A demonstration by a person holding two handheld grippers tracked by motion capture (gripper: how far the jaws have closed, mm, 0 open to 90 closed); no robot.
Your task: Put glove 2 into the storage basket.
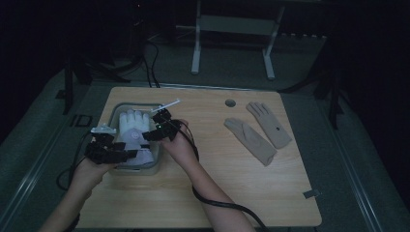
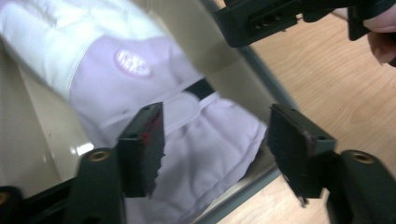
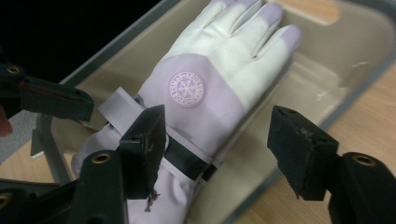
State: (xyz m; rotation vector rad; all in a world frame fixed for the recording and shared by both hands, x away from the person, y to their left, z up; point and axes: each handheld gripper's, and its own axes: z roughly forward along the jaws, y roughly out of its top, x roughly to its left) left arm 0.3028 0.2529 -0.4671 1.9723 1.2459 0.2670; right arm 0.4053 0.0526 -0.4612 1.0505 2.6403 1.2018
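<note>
Overhead plus two close glove [image 3: 205, 88] views

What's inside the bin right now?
A white and lilac glove lies palm-down in the bin, fingers toward the far end, cuff at the near wall. Whatever may lie beneath the glove is covered.

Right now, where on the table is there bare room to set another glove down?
The widest bare wood lies between the bin and the tan gloves, and along the near edge of the table right of the forearm. It is crowded at the left: the white glove fills the bin, with the left gripper and right gripper over it.
</note>
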